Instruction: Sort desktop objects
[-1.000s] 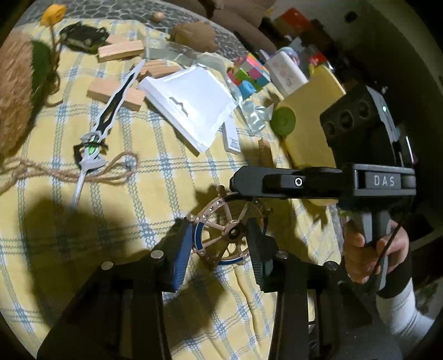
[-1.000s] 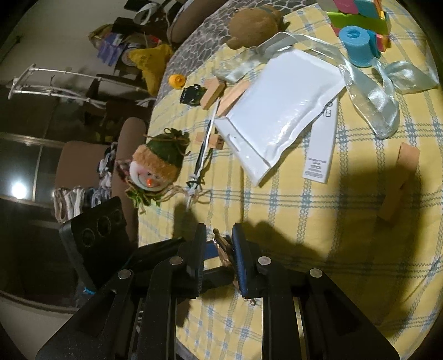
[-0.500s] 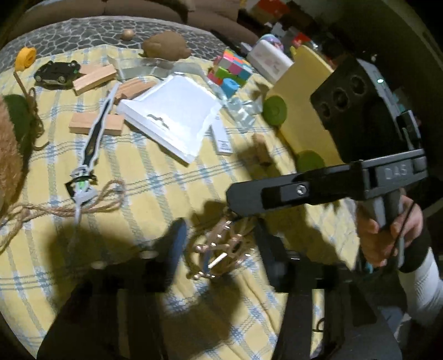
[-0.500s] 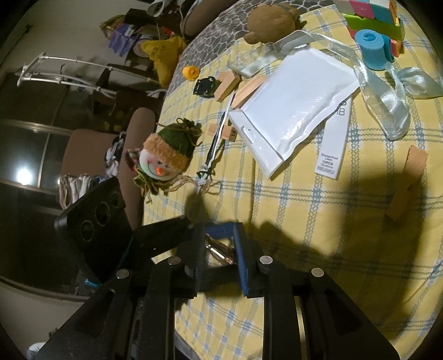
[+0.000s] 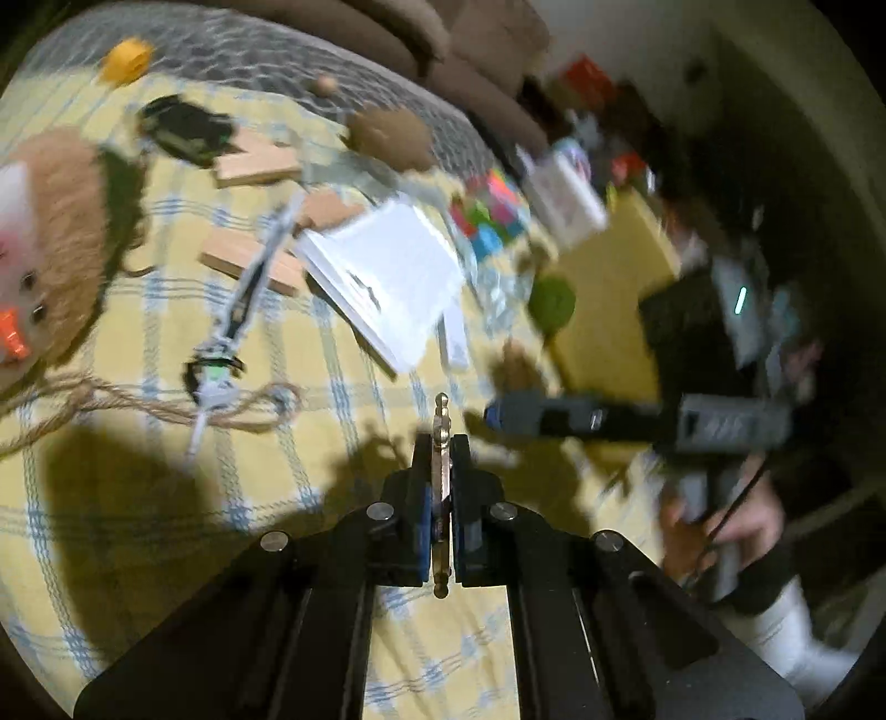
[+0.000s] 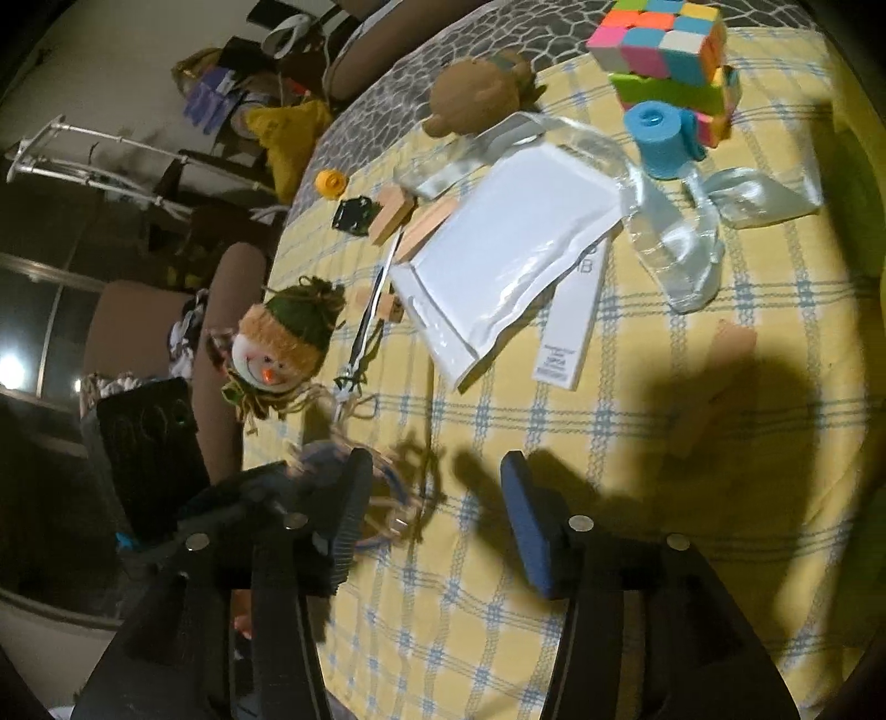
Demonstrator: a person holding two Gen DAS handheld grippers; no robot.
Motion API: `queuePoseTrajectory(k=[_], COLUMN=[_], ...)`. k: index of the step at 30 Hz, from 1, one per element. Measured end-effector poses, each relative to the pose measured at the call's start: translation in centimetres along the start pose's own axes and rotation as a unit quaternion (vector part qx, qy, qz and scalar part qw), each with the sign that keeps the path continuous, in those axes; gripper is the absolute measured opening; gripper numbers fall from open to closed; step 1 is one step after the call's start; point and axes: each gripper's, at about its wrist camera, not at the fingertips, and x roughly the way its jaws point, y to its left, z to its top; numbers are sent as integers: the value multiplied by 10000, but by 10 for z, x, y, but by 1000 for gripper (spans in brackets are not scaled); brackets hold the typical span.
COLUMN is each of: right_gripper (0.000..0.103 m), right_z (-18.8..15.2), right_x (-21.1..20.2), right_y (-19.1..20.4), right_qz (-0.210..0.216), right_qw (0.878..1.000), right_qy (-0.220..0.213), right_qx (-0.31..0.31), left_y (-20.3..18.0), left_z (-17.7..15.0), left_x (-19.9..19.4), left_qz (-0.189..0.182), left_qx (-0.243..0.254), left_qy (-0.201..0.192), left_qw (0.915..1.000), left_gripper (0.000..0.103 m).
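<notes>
Brass-coloured wheel (image 5: pixel 441 443) sits edge-on, bottom centre of our left wrist view, pinched between the left gripper (image 5: pixel 441 487) pads. Our right gripper (image 6: pixel 437 515) is opening with nothing between its jaws, over the yellow checked cloth (image 6: pixel 637 399); snowman doll (image 6: pixel 282 343) mid-left.

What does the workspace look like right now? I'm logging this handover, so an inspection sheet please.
Surface: yellow plaid cloth, crowded.
Job's things: metal wheel ornament, edge-on in the left gripper.
Clutter: snowman doll, white pouch, puzzle cubes, blue roll, silver ribbon, wood blocks, toy sword, twine.
Grippers: left shut on the ornament; right gripper opening, nothing between its pads.
Cables: thin black cord beside the person's hand.
Surroundings: dim room, chairs, floor clutter.
</notes>
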Motion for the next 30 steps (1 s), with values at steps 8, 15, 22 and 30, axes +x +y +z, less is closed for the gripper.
queuePoseTrajectory(k=[8, 15, 22, 30], right_gripper=[49, 29, 24, 24], right_z=[-2, -2, 1, 5], right_x=[-9, -25, -54, -122], right_y=[25, 43, 55, 47], right_qz=[500, 938, 1047, 650], right_qw=[9983, 9941, 9903, 9835], right_qy=[-191, -464, -809, -1611], right_qx=[-232, -274, -423, -513], left_y=[4, -8, -37, -100], left_z=[14, 21, 28, 66], left_x=[-27, -28, -38, -18], left_qz=[-911, -1260, -1222, -1308], left_qx=[-564, -644, -407, -82], left_qy=[-485, -641, -789, -763], left_qw=[9931, 9879, 9885, 9884], left_gripper=[5, 5, 5, 5])
